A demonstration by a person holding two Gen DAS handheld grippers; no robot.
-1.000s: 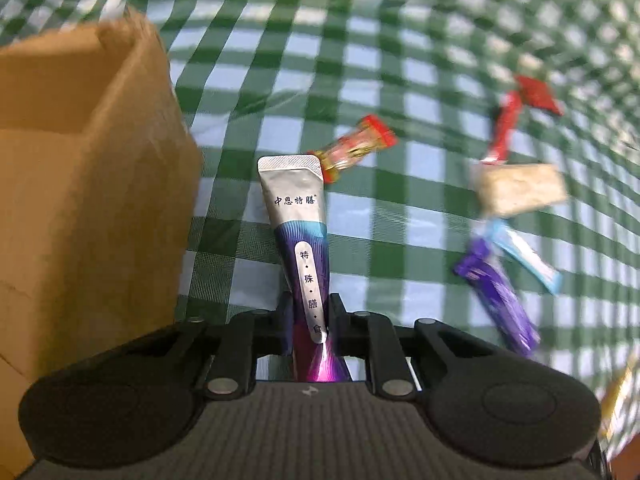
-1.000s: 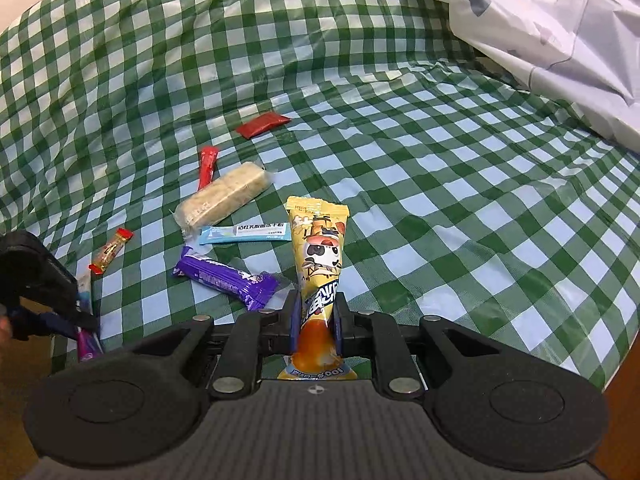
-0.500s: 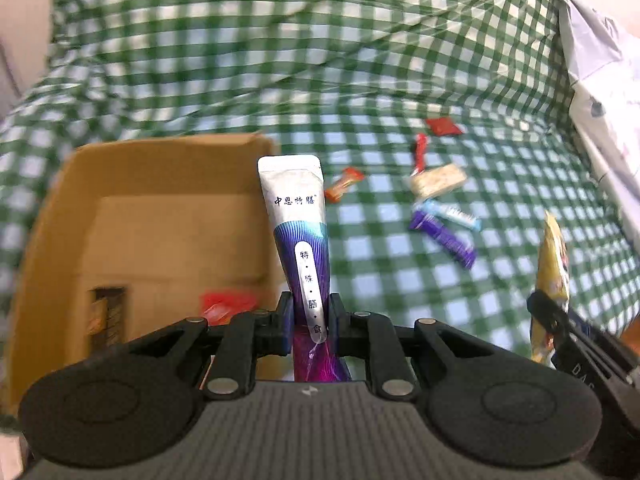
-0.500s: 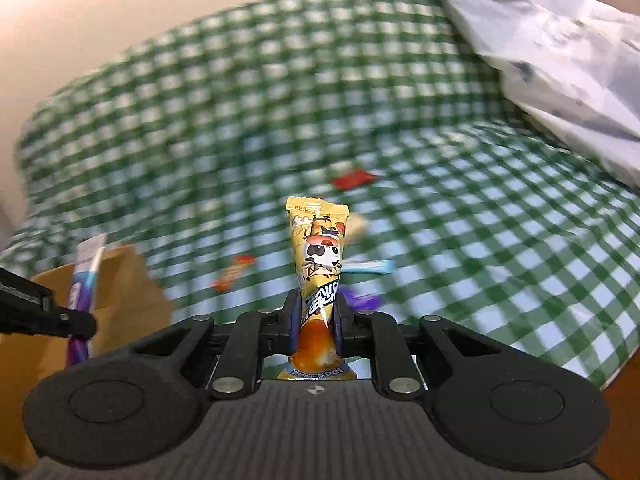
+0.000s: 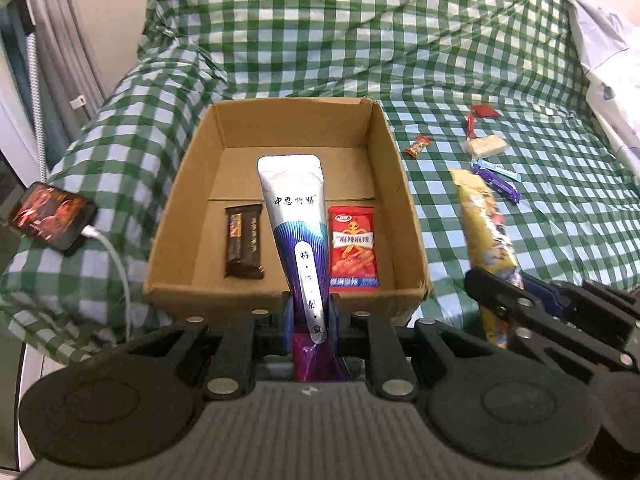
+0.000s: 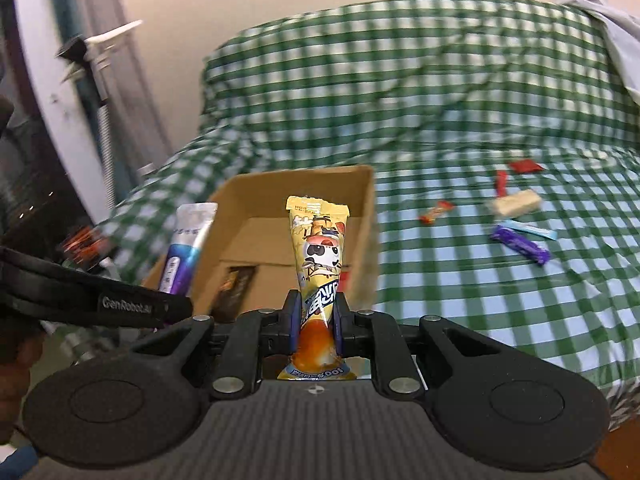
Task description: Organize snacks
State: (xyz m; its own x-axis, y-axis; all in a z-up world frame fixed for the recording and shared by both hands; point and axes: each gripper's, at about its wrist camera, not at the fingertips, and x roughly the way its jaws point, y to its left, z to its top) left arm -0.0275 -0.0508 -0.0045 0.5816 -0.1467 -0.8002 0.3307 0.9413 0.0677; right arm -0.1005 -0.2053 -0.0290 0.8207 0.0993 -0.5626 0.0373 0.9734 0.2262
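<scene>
our left gripper (image 5: 310,316) is clamped on a silver and purple pouch (image 5: 298,224). our right gripper (image 6: 316,316) is clamped on a yellow panda snack pack (image 6: 320,248). each pack stands up long-ways out of its gripper, pinched near the bottom end, with its top pointing away from us toward the cardboard box (image 5: 394,184).

the left view looks down into the box, so we can see its whole floor. a dark brown bar (image 5: 244,242) lies on the left and a red snack packet (image 5: 353,246) lies on the right, both long-ways front to back, with a bare strip between them and bare floor behind them. this view also shows a phone (image 5: 52,216) with a white cable (image 5: 116,264) on the bed, left of the box. the right view is blurry and lower, so it shows only a bit of the box floor, but it shows the wall behind the bed.

the box sits on a bed with a green checked cover (image 5: 500,60), near the bed's front edge. the right gripper is just to the right of the box's front corner in the left view.

to the right of the box, well apart from it, loose snacks lie on the cover: a small orange candy (image 5: 417,147), a pale bar (image 5: 483,146), a purple bar (image 5: 498,184), a light blue stick (image 6: 532,230), a red stick (image 5: 469,126) and a red packet (image 5: 485,111). lots of open cover lies around them.
</scene>
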